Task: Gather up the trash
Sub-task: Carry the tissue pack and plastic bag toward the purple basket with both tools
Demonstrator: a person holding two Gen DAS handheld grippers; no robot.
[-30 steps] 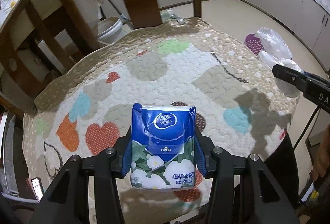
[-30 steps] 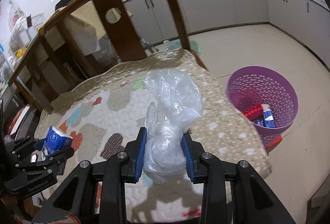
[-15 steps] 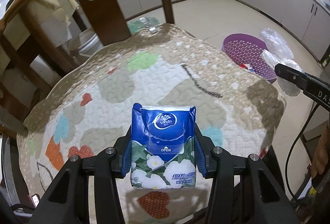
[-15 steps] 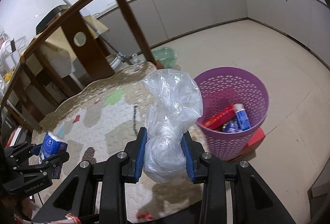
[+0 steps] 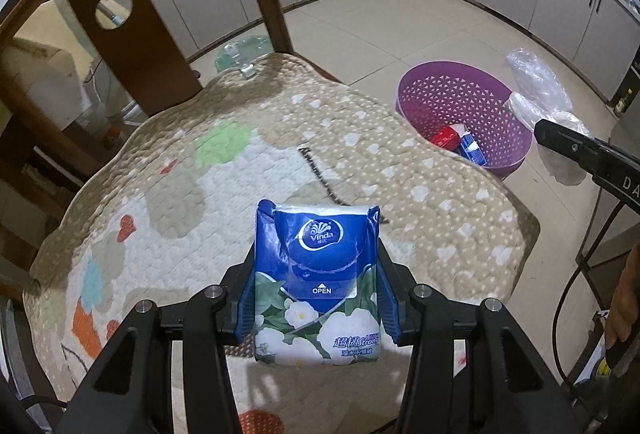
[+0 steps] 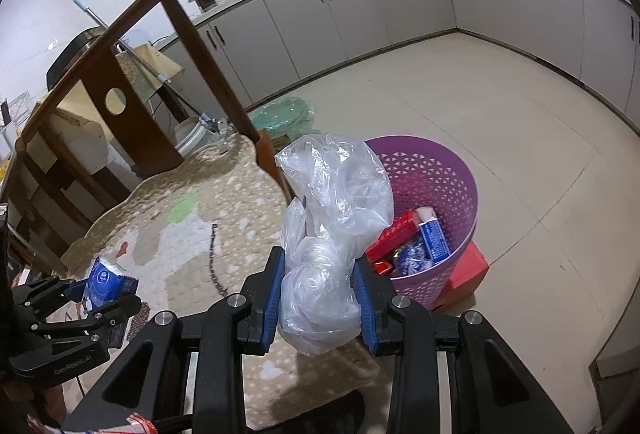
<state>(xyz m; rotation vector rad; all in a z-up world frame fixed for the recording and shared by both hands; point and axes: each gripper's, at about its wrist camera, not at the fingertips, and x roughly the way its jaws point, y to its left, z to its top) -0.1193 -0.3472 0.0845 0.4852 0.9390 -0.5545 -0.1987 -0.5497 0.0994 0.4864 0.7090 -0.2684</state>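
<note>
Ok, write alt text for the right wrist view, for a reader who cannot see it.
The right gripper clamps a crumpled clear plastic bag just short of a purple perforated waste basket on the kitchen floor, which already holds red and blue packaging. At lower left, the left gripper holds a blue tissue pack over a quilted, heart-patterned chair cushion.

Blue tissue pack [image 5: 318,282] upright, clamped; crumpled clear plastic bag [image 6: 328,246] clamped; purple basket [image 6: 452,170] part-filled.

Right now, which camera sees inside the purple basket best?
The right wrist view: the purple basket is near and open, showing red and blue packets inside. The left wrist view has the purple basket farther off, partly behind the quilt.
</note>
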